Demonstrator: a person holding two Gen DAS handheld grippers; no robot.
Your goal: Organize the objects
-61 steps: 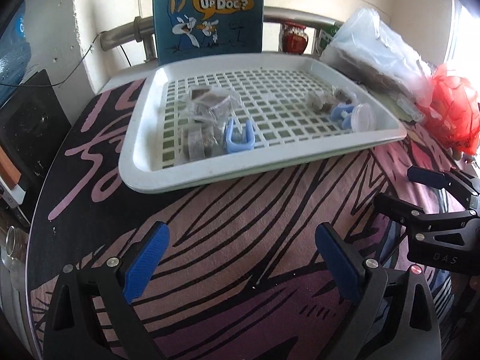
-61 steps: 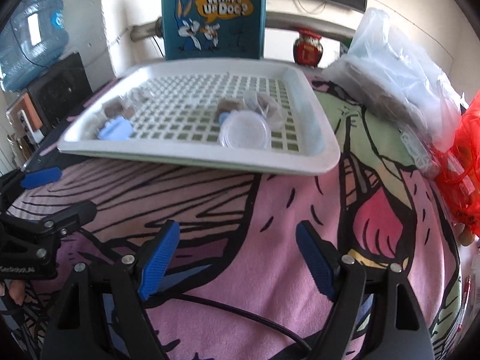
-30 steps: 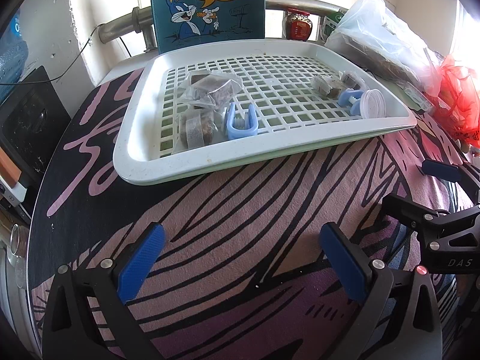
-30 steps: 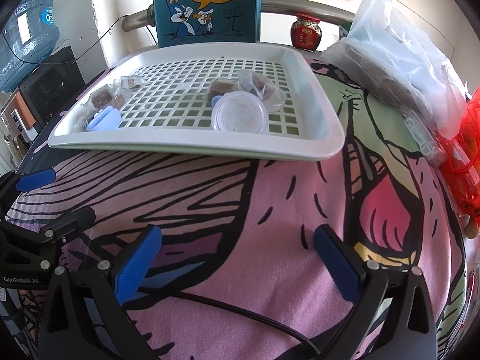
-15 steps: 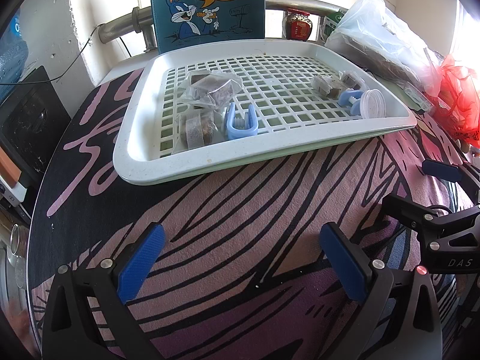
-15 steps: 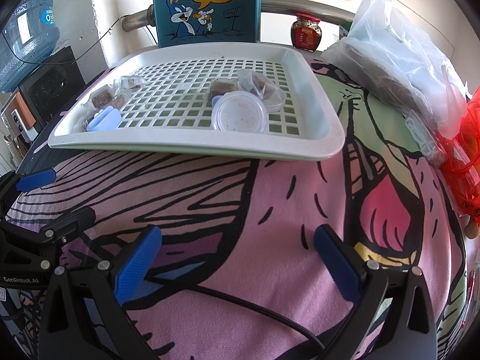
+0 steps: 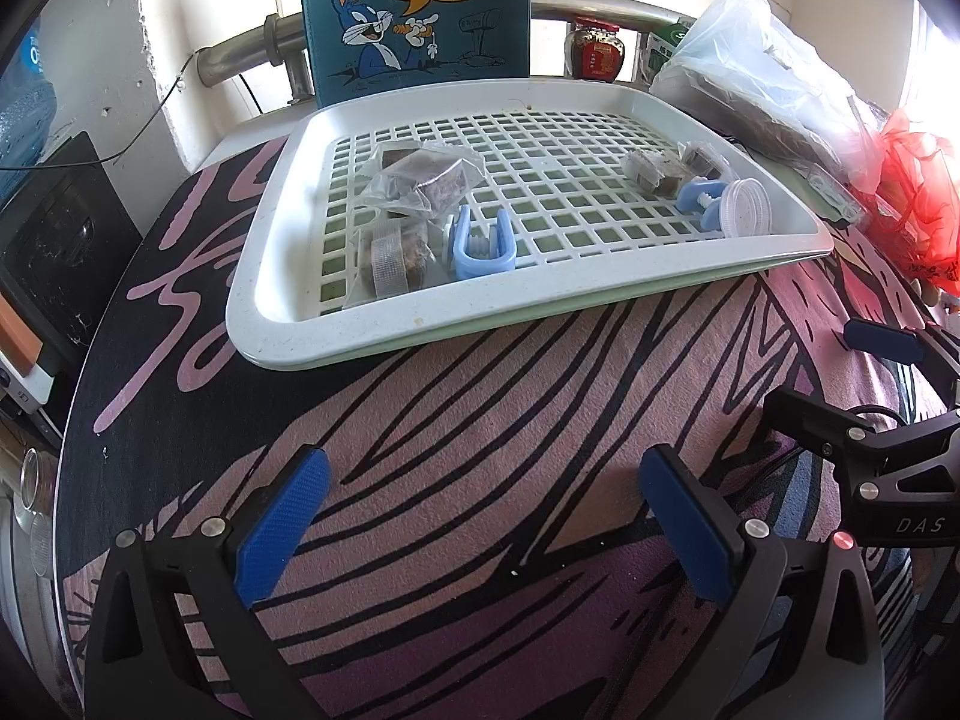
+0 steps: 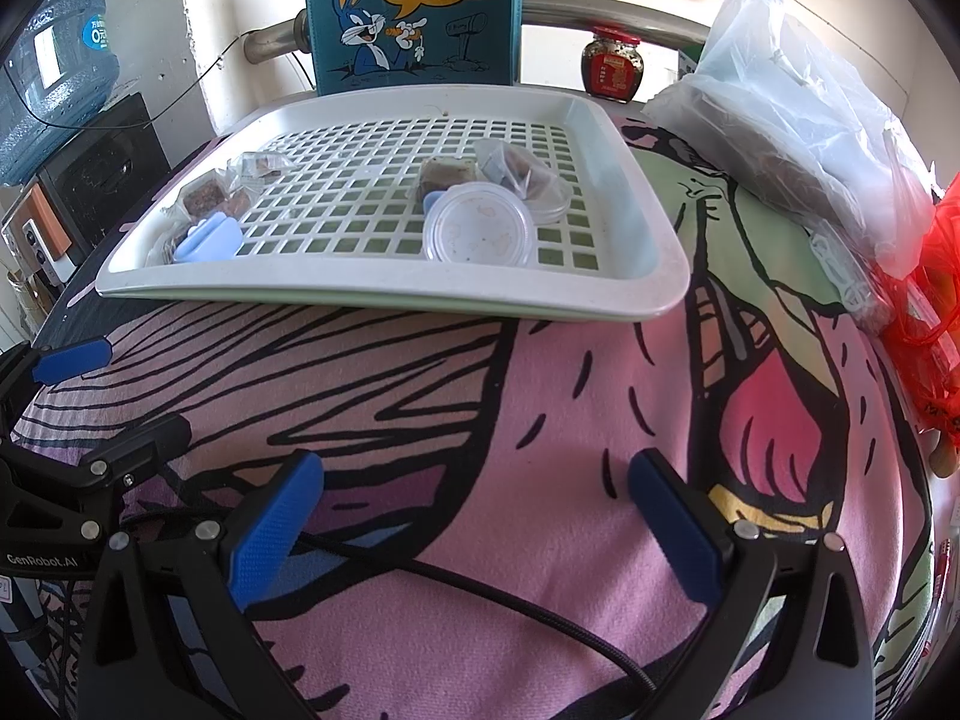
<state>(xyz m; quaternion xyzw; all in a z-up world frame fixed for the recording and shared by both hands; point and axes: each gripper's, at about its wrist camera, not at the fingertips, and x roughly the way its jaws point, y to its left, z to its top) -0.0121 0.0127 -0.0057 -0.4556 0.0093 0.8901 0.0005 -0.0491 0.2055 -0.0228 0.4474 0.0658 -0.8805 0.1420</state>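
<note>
While both grippers hover low over the patterned cloth (image 7: 480,420), each shows its jaws spread wide with nothing between the blue pads: the left gripper (image 7: 486,516) fills the bottom of the left wrist view, and the right gripper (image 8: 474,516) fills the bottom of the right wrist view. Each tool also appears in the other's picture, the right one at the right edge of the left wrist view and the left one at the left edge of the right wrist view, well apart from the tray. A white slotted tray (image 7: 360,336) lies on the cloth in the upper middle of both frames, and all the small items sit inside it. Toward its left side in the left wrist view rest a clear bag of dark blocks (image 7: 426,180), a wrapped brown snack (image 7: 396,255) just below it, and a light blue clip (image 7: 480,243) touching that snack's right edge. Toward the tray's right side lie two more wrapped snacks (image 7: 657,171), a second light blue clip (image 7: 699,201) and a round clear lid (image 8: 479,233), the clip and lid touching. Behind the tray, at the top centre, a blue cartoon board (image 7: 420,12) stands upright. To the upper right sit a red-labelled jar (image 8: 613,66), a large clear plastic bag (image 8: 792,108) and, at the right edge, a red mesh bag (image 7: 918,204). A black cable (image 8: 510,600) crosses the cloth near the bottom of the right wrist view.
</note>
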